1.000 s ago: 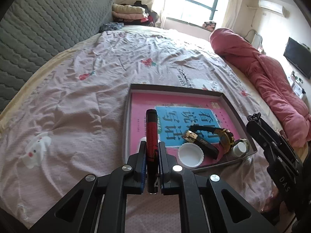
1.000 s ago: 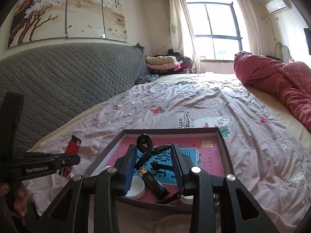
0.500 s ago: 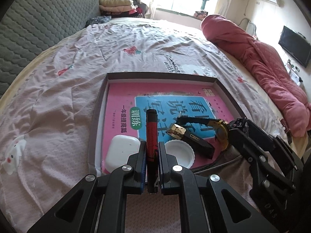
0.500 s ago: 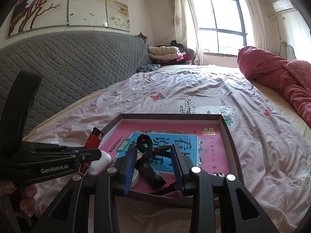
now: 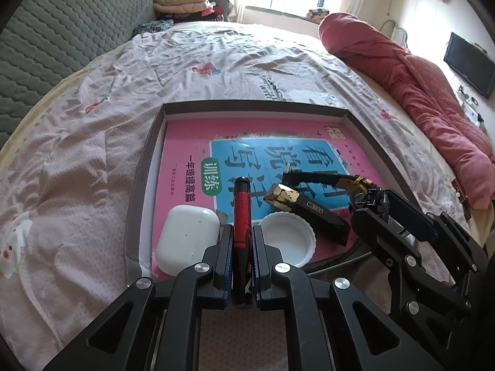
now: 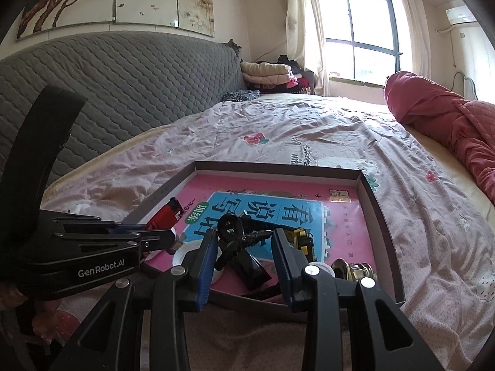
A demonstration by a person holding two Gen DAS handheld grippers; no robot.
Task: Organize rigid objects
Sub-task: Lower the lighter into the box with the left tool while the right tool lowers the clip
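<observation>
Your left gripper (image 5: 242, 241) is clamped tight on the red lighter (image 5: 241, 213), which sticks straight out ahead along the fingers, over the near end of the tray (image 5: 145, 167), between case and cap.

Free room: far half of the shallow box (image 5: 145, 167), where only the flat pink book (image 5: 278, 136) lies; open bedsheet (image 5: 92, 142) left of and beyond the box.

Obstacles, near end of box: white earbud case (image 5: 185, 238) at left, white lid (image 5: 287, 241) just right of it, black-and-gold watch (image 5: 309, 207) farther right, all close together. Box walls low, rimming all visible sides. Rolled red quilt (image 5: 417, 92) bounds the bed's right side; grey padded headboard (image 5: 62, 37) bounds its left.
</observation>
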